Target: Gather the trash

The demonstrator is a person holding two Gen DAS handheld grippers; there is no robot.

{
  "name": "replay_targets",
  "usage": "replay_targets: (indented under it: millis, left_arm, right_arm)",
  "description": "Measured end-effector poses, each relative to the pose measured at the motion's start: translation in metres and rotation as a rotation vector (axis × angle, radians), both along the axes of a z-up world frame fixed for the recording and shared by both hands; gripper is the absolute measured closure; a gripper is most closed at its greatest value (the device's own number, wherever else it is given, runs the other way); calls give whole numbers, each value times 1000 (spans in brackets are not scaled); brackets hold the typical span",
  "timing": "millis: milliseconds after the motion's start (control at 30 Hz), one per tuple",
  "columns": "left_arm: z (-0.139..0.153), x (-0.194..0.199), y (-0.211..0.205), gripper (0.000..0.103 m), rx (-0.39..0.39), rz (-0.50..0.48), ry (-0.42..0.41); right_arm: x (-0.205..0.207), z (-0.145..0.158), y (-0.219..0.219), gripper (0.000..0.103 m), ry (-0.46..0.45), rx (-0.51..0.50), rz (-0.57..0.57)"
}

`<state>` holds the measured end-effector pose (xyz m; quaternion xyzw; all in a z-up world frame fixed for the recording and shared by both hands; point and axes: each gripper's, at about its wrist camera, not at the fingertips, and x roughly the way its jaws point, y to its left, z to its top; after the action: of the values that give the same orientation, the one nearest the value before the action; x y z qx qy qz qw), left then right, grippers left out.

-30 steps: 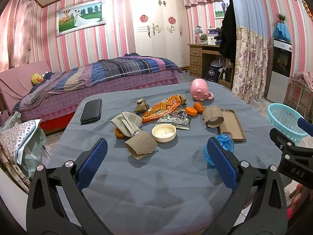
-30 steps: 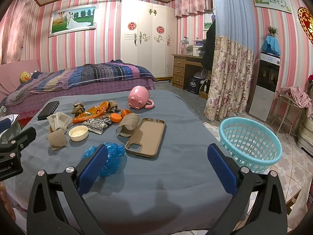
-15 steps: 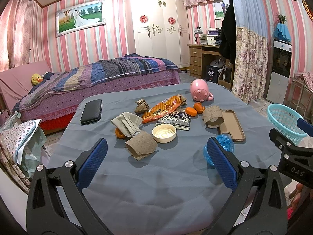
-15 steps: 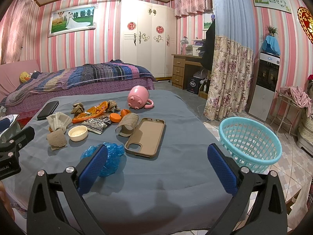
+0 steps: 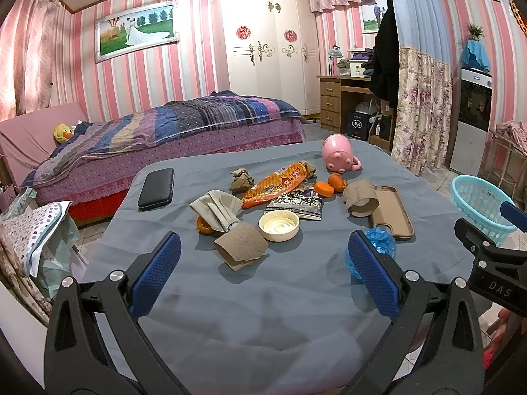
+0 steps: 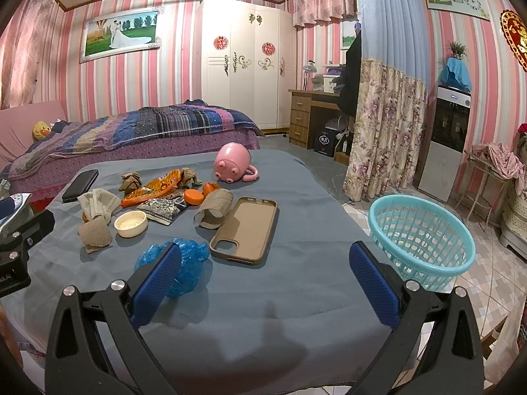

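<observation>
Since no piece of litter sits between any blue pads, the job of collecting trash appears to be at its very start, with nothing yet picked up. The left claw (image 5: 263, 271) is spread wide and empty, held low over the near part of the blue-grey tabletop (image 5: 263, 312) and aimed along it. Just ahead of it, roughly centred between its fingers, lies a flattened brown cardboard tube (image 5: 240, 250), with a cream plastic lid (image 5: 279, 226) just beyond and slightly right. Farther ahead sit a grey crumpled wrapper (image 5: 215, 207), an orange snack packet (image 5: 275, 186) and a dark printed packet (image 5: 294, 202).

The right claw (image 6: 265, 278) is also spread wide and holds nothing, level and low over the tabletop's near edge. A crumpled blue plastic wad (image 6: 184, 260) lies right behind its left finger, partly hidden by it. A brown phone case (image 6: 247, 227) rests ahead between the fingers, and another cardboard tube (image 6: 214, 210) lies beyond that, to the left. The turquoise basket (image 6: 423, 237), likely the place for the trash, stands on the floor just past the right finger, off the tabletop.

The next move probably calls for one claw to advance and drop around the nearest scrap. The blue wad is closest to the right claw, which would need to shift left to straddle it. The phone case, a black wallet (image 5: 156, 188) and a pink mug (image 5: 339, 154) look like keepers to avoid.
</observation>
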<state>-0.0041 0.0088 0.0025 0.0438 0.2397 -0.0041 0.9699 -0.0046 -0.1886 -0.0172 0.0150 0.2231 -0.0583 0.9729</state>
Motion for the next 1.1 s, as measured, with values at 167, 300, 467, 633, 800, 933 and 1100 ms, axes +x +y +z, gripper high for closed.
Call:
replay_targets:
  millis: [167, 300, 467, 633, 800, 933, 1100]
  left_arm:
    - [0, 0, 0, 5, -1, 0, 0]
    - [0, 0, 0, 5, -1, -1, 0]
    - [0, 0, 0, 5, -1, -1, -1]
    - [-1, 1, 0, 5, 2, 1, -2]
    - [0, 0, 1, 5, 2, 2, -3]
    - [0, 0, 1, 5, 2, 2, -5]
    - [1, 0, 4, 5, 0, 6, -3]
  right_arm:
    - [0, 0, 0, 4, 0, 0, 0]
    - [0, 0, 0, 4, -1, -1, -1]
    - [0, 0, 0, 4, 0, 0, 0]
    - [0, 0, 0, 4, 0, 0, 0]
    - [0, 0, -1, 4, 0, 0, 0]
    - [1, 0, -1, 4, 2, 0, 0]
    - [0, 0, -3, 4, 3, 0, 0]
